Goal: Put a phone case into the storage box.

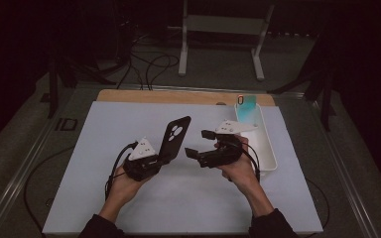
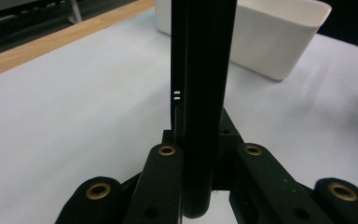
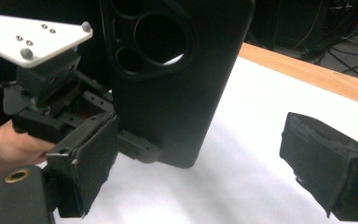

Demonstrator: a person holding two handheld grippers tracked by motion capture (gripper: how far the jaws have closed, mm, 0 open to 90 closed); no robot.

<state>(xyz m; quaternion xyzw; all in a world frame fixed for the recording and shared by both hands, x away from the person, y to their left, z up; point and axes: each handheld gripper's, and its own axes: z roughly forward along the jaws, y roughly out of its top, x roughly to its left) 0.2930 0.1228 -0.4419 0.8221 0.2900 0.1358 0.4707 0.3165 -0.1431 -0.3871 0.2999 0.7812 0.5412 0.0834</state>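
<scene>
The left gripper [image 1: 159, 157] pinches the bottom edge of a black phone case [image 1: 174, 136], holding it upright above the white mat [image 1: 129, 129]; the right gripper [image 1: 196, 143] hangs spread just beside it – keep the case steady, then close squarely on its free edge – no readable writing anywhere

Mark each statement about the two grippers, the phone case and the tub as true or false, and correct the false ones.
1. The left gripper is shut on the black phone case. True.
2. The right gripper also clamps the case. False: its jaws stand open, apart from the case.
3. The white tub sits on the person's right side of the table. True.
4. The case lies flat on the white mat. False: it is held up off the mat, standing upward from the left gripper.
</scene>
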